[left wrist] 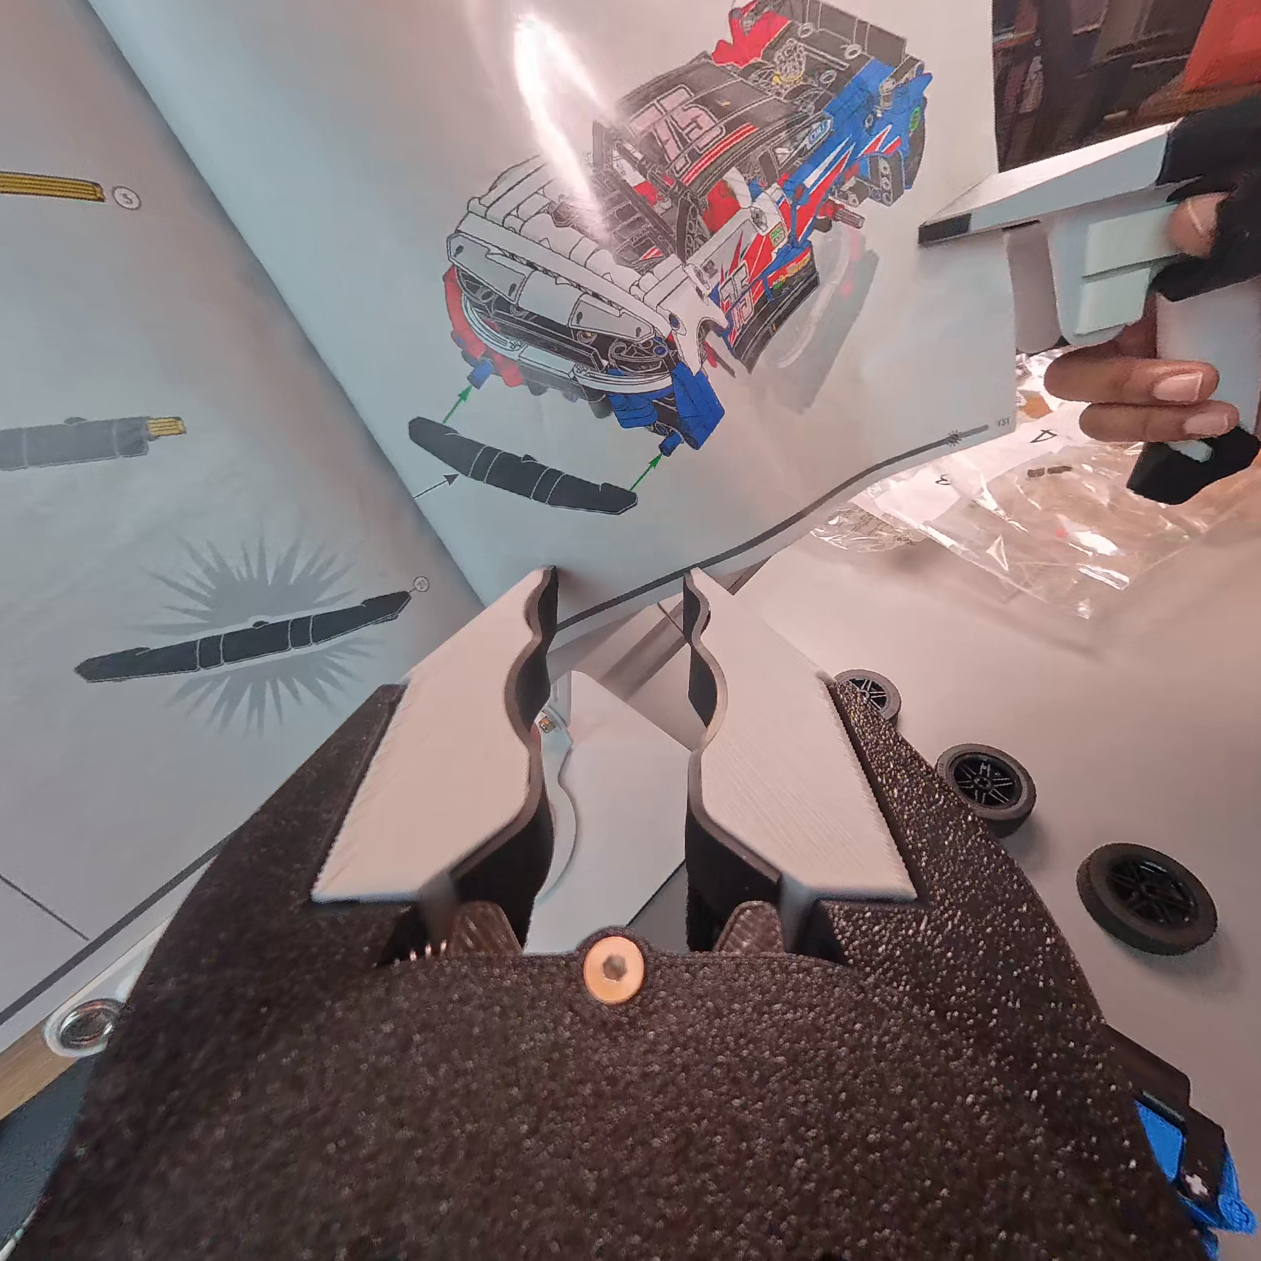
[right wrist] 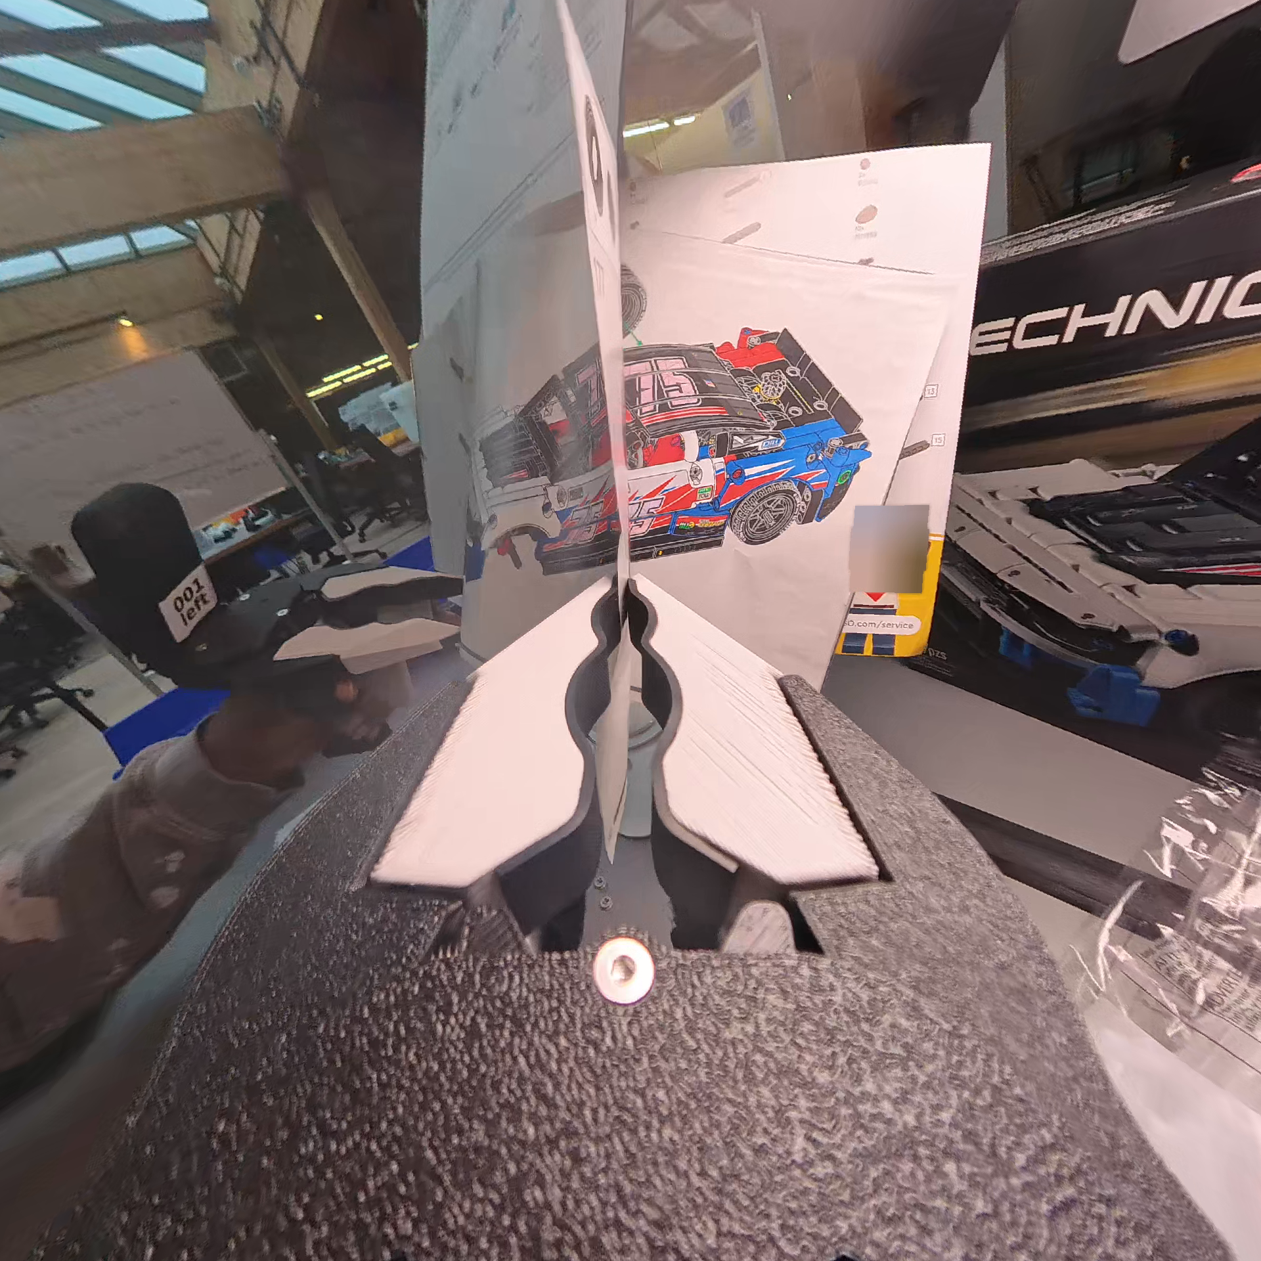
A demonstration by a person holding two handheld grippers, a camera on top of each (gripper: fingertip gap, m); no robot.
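An instruction booklet (left wrist: 205, 382) with drawings of a red, white and blue toy car lies open. One page (left wrist: 682, 477) is lifted off it. My right gripper (right wrist: 624, 588) is shut on that page's edge, seen edge-on (right wrist: 600, 273). It also shows at the upper right of the left wrist view (left wrist: 955, 224), held by a hand (left wrist: 1153, 396). My left gripper (left wrist: 621, 583) is open, its tips just below the lifted page's bottom edge. It shows at the left of the right wrist view (right wrist: 382, 614).
Three black toy wheels (left wrist: 982, 785) lie on the grey table (left wrist: 887, 716) to the right of my left gripper. Clear plastic bags (left wrist: 1023, 525) lie beyond them and at the lower right of the right wrist view (right wrist: 1194, 955). A black toy-car box (right wrist: 1126, 355) stands behind the booklet. My right fingertips sit around 15 centimetres from my left ones.
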